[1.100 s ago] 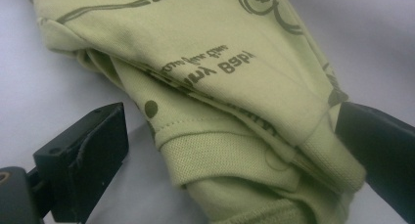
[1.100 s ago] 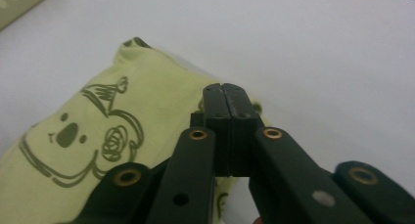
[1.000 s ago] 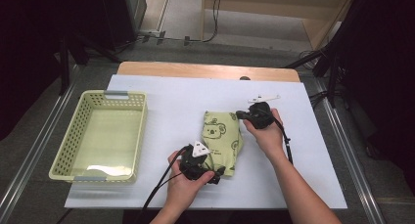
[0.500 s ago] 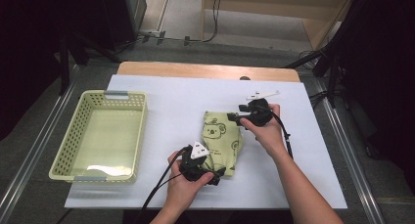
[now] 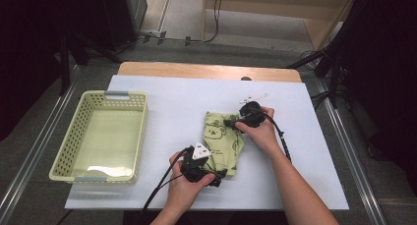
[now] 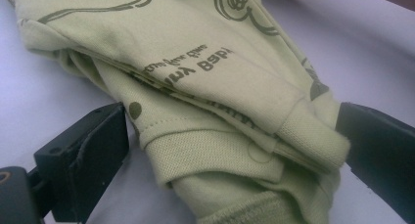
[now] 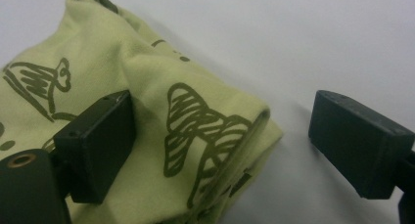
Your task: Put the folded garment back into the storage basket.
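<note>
A folded light-green garment (image 5: 223,142) printed with bears and bows lies on the white sheet, right of centre. My left gripper (image 5: 215,178) is at its near edge. In the left gripper view this gripper (image 6: 235,158) is open, its jaws straddling the ribbed hem (image 6: 215,155) of the garment (image 6: 195,62). My right gripper (image 5: 231,123) is at the garment's far right corner. In the right gripper view it (image 7: 230,143) stands open, one jaw resting on the cloth (image 7: 195,121) and the other over the bare sheet beside the folded corner.
A yellow-green plastic basket (image 5: 142,131) stands at the left of the white sheet (image 5: 162,102). The wooden table edge (image 5: 206,70) runs along the back. Cables trail from both grippers toward the near edge.
My right gripper has shifted slightly left onto the garment's far corner. The left gripper has stayed at the near hem and the garment has not moved.
</note>
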The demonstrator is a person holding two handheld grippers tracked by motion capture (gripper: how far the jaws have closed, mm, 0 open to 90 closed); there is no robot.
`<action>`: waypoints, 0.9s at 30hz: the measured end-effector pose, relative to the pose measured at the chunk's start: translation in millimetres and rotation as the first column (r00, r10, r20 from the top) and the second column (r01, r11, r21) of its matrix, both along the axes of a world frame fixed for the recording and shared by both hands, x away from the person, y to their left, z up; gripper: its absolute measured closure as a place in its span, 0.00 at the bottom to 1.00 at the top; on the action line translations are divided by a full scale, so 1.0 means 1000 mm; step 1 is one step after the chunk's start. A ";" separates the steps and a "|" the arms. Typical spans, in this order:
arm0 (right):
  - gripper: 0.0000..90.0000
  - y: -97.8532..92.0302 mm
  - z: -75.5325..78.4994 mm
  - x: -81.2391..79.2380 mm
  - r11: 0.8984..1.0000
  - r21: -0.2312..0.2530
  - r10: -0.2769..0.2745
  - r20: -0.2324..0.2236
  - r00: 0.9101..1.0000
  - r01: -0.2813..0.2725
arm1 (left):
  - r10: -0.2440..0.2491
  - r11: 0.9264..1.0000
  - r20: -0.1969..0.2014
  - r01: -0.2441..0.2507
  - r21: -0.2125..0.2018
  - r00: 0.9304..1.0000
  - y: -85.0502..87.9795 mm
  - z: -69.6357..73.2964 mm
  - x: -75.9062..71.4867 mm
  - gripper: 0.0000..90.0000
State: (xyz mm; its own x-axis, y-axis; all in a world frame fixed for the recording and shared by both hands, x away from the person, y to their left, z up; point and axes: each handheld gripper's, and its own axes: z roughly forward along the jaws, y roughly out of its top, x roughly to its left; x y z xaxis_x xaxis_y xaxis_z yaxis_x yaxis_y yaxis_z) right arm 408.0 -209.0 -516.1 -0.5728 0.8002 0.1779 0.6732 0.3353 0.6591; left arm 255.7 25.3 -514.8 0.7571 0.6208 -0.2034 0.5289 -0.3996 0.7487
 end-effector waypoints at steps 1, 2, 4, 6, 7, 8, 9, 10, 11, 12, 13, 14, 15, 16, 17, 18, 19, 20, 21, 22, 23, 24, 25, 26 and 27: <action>0.12 0.000 0.000 0.000 1.000 0.002 -0.001 0.004 1.000 0.001 | 0.000 1.000 -0.002 0.000 -0.002 1.000 0.000 0.000 0.000 0.01; 0.14 0.000 0.000 -0.001 1.000 0.005 -0.004 0.004 1.000 0.004 | 0.003 1.000 -0.008 -0.003 -0.008 1.000 0.001 0.000 0.001 0.01; 0.19 0.000 0.001 -0.002 1.000 -0.001 -0.002 -0.005 1.000 0.002 | 0.011 1.000 -0.024 -0.011 -0.029 1.000 0.003 0.000 0.002 0.01; 0.31 0.001 0.003 -0.003 1.000 0.000 0.009 -0.016 1.000 -0.009 | 0.011 0.999 -0.026 -0.012 -0.035 1.000 0.003 0.000 0.002 0.01; 0.39 0.001 0.005 -0.005 1.000 0.004 0.015 -0.030 0.999 -0.015 | 0.008 1.000 -0.024 -0.009 -0.030 1.000 0.003 0.001 0.002 0.01; 0.48 0.001 0.006 -0.006 0.999 0.014 0.032 -0.041 0.999 -0.031 | 0.005 0.999 -0.019 -0.006 -0.032 1.000 0.003 0.000 0.002 0.01; 0.53 0.002 0.006 -0.007 0.999 0.024 0.039 -0.045 0.998 -0.038 | 0.007 0.999 -0.017 -0.008 -0.032 1.000 0.003 0.001 0.002 0.01; 0.61 0.001 0.006 -0.008 0.998 0.032 0.048 -0.048 0.998 -0.047 | 0.006 0.999 -0.016 -0.007 -0.035 1.000 0.003 0.001 0.002 0.01; 0.66 0.001 0.006 -0.010 0.997 0.051 0.056 -0.057 0.997 -0.053 | 0.005 0.999 -0.018 -0.006 -0.039 1.000 0.003 0.001 0.002 0.01; 0.69 0.000 0.005 -0.011 0.997 0.056 0.050 -0.056 0.997 -0.047 | 0.009 0.999 -0.018 -0.010 -0.044 1.000 0.003 0.001 0.002 0.01; 0.71 0.000 0.005 -0.013 0.997 0.061 0.046 -0.049 0.998 -0.043 | 0.008 0.999 -0.020 -0.009 -0.046 1.000 0.003 0.001 0.002 0.01; 0.72 0.000 0.005 -0.015 0.997 0.061 0.040 -0.044 0.998 -0.038 | 0.008 0.999 -0.021 -0.009 -0.048 1.000 0.003 0.001 0.002 0.01; 0.73 0.000 0.005 -0.018 0.998 0.059 0.032 -0.033 0.999 -0.030 | 0.008 0.999 -0.021 -0.009 -0.048 1.000 0.003 0.001 0.002 0.01; 0.74 0.000 0.005 -0.019 0.998 0.055 0.026 -0.027 0.999 -0.025 | 0.009 0.999 -0.020 -0.010 -0.048 1.000 0.003 0.000 0.002 0.01; 0.74 -0.001 0.005 -0.021 0.998 0.056 0.020 -0.025 0.999 -0.019 | 0.010 0.999 -0.021 -0.011 -0.046 1.000 0.003 0.001 0.002 0.01; 0.74 -0.002 0.005 -0.022 0.998 0.060 0.012 -0.026 1.000 -0.010 | 0.012 0.999 -0.022 -0.013 -0.046 1.000 0.003 0.000 0.002 0.01; 0.74 -0.003 0.006 -0.023 0.998 0.065 0.001 -0.030 1.000 0.001 | 0.012 0.999 -0.024 -0.013 -0.043 1.000 0.002 0.000 0.003 0.01; 0.75 -0.004 0.006 -0.025 0.998 0.068 -0.013 -0.032 0.999 0.015 | 0.009 0.999 -0.023 -0.010 -0.035 1.000 0.002 0.000 0.003 0.01; 0.75 -0.006 0.006 -0.026 0.998 0.065 -0.020 -0.033 0.999 0.023 | 0.012 1.000 -0.024 -0.012 -0.026 1.000 0.001 0.000 0.003 0.01; 0.75 -0.007 0.007 -0.028 0.997 0.066 -0.028 -0.033 0.999 0.030 | 0.015 1.000 -0.029 -0.015 -0.021 0.999 0.000 0.000 0.004 0.01; 0.75 -0.009 0.007 -0.029 0.997 0.068 -0.039 -0.035 0.999 0.042 | 0.023 1.000 -0.032 -0.023 -0.010 0.999 0.000 0.000 0.004 0.01; 0.75 -0.011 0.008 -0.031 0.997 0.066 -0.047 -0.031 0.998 0.049 | 0.027 1.000 -0.035 -0.027 -0.009 0.999 -0.001 -0.001 0.004 0.01; 0.75 -0.013 0.009 -0.032 0.996 0.066 -0.052 -0.025 0.998 0.053 | 0.028 1.000 -0.036 -0.028 -0.004 0.999 -0.002 -0.001 0.005 0.01; 0.75 -0.015 0.009 -0.034 0.996 0.072 -0.059 -0.020 0.998 0.061 | 0.027 1.000 -0.039 -0.027 -0.002 0.999 -0.003 0.000 0.005 0.01; 0.75 -0.017 0.010 -0.036 0.995 0.074 -0.066 -0.018 0.998 0.067 | 0.022 1.000 -0.041 -0.022 -0.002 0.999 -0.003 0.000 0.005 0.01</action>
State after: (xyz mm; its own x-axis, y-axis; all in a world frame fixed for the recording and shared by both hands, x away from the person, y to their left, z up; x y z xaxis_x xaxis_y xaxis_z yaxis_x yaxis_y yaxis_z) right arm 371.9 -225.7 -506.1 -0.5152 0.8207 0.2469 0.7024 0.2393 0.6703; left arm 260.3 22.2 -515.1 0.7343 0.6366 -0.2358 0.5679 -0.3856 0.7272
